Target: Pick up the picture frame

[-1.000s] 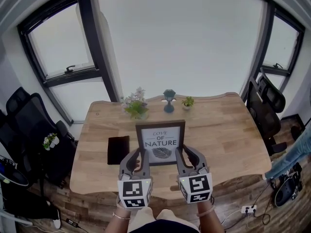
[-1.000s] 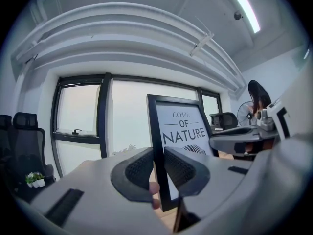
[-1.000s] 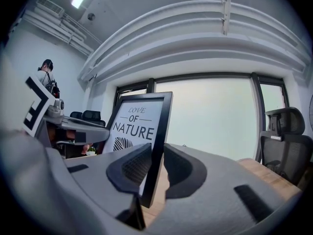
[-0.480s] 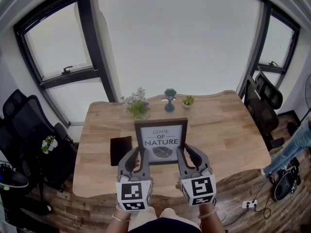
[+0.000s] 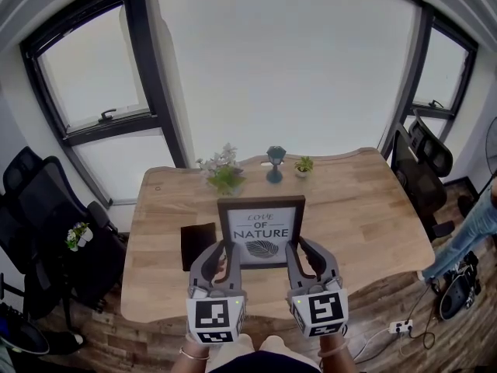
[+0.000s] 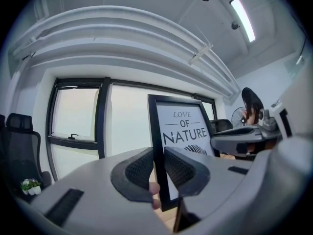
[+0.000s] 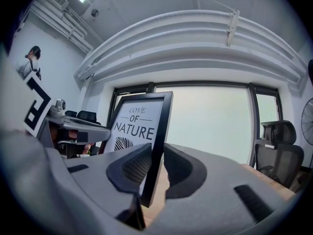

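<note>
Holding the picture frame (image 5: 261, 233) upright, seemingly off the table (image 5: 365, 208).
Left gripper (image 5: 224, 249) and right gripper (image 5: 298, 249) each clamped a side edge for balance.

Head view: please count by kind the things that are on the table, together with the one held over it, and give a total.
picture frame: 1
plants: 2 (flowering plant, small potted plant)
teal ornament: 1
black flat item: 1
Total: 5
</note>
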Motion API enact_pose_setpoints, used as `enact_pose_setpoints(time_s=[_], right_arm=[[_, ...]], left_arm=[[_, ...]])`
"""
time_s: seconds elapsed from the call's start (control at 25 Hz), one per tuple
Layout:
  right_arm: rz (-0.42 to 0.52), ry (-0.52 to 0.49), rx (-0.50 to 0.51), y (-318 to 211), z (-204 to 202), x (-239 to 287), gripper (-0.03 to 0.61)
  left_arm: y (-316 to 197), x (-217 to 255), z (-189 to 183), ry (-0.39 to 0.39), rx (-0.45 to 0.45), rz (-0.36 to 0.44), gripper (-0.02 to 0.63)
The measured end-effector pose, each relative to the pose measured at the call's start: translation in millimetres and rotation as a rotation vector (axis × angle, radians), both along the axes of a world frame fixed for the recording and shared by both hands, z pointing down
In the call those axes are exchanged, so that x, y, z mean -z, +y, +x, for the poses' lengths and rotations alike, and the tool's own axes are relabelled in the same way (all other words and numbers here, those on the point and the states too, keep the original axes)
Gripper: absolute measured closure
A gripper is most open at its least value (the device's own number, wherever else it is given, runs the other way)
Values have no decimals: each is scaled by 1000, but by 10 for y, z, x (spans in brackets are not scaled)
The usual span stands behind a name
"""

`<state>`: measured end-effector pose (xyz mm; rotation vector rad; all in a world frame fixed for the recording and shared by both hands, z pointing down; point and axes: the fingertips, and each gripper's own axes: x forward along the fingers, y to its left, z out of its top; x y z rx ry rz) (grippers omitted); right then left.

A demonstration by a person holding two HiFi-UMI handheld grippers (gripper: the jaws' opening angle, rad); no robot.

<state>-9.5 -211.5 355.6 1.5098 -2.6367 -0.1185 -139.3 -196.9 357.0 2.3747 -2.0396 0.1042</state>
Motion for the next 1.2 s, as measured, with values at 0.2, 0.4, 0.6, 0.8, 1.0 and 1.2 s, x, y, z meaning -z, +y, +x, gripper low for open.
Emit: enact_pose_setpoints(time_s=[0.2,0.4,0.6,0.8,1.0,1.2], right_arm=[[15,-2,-4,-2,-39,50,502],[30,0,3,10,-78,159,502],[36,5,-9,11,-79,175,502],[39,4,-6,28,-104,185,502],[36,10,-2,25,-122,198,502],[30,3,-6,37,-122,181,502]], left_arm=[[8,36,-48,-12,-4,18,548],[16,122,-103,-31,1,44,548],[28,165,-108,-20,1,50,548],[47,167,-131,-30,12,55,546],[54,164,-147,-22,15,48,546],[70,151,-151,-17,17,45,548]])
